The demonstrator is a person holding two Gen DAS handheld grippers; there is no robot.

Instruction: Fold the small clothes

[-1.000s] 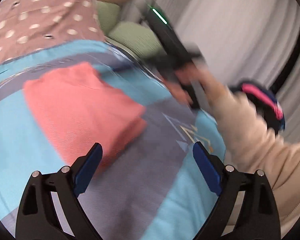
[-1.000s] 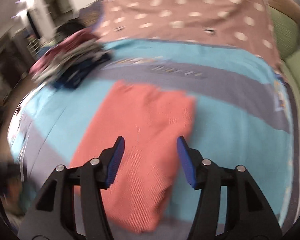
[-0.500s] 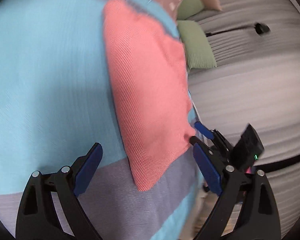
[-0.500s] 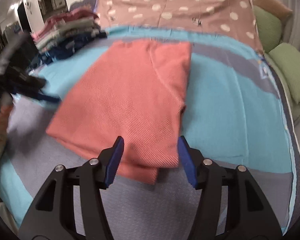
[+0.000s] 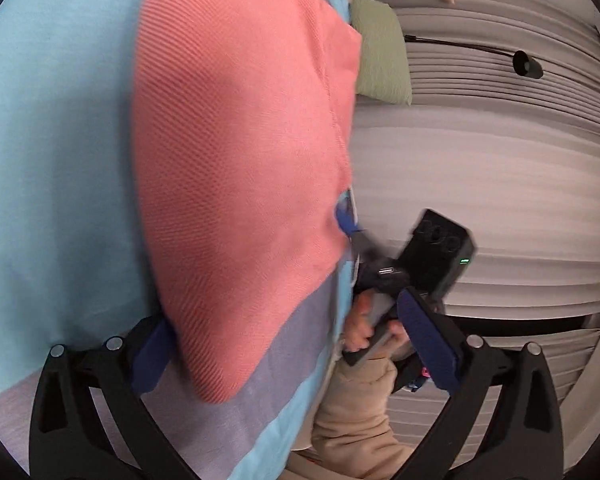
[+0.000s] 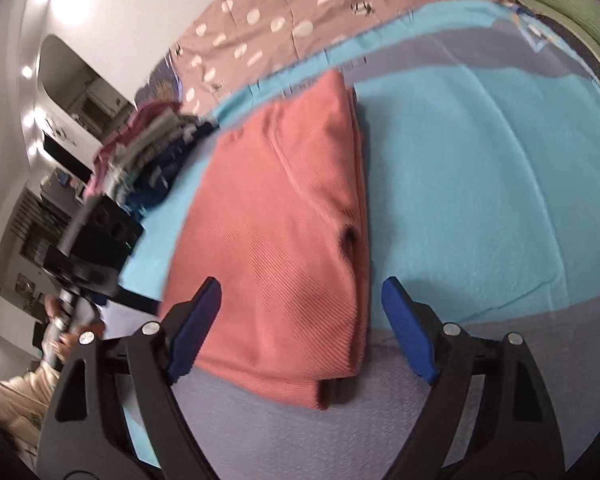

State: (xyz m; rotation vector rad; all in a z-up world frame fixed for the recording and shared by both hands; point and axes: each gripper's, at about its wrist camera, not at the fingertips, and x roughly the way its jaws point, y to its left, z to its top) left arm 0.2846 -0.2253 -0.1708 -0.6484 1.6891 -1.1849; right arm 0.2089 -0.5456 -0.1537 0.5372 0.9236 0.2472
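Observation:
A folded coral-pink garment [image 5: 236, 168] lies on the blue and grey bedspread [image 5: 48, 152]. My left gripper [image 5: 292, 352] is open at the garment's near corner, its jaws on either side of that corner. In the right wrist view the same garment [image 6: 284, 232] lies folded in several layers. My right gripper [image 6: 304, 328] is open with its jaws astride the garment's near end. The right gripper also shows in the left wrist view [image 5: 352, 224], at the garment's right edge. The left gripper's body [image 6: 96, 248] shows at the left of the right wrist view.
A stack of folded clothes [image 6: 148, 152] sits at the bed's far left. A brown dotted quilt [image 6: 300, 12] covers the head of the bed. Green pillows [image 5: 380, 48] lie by the pleated curtain [image 5: 500, 184]. The bed edge runs close on the right of the left wrist view.
Both grippers have moved in low and close to the pink garment from opposite sides. The garment fills more of each view. Both stay open.

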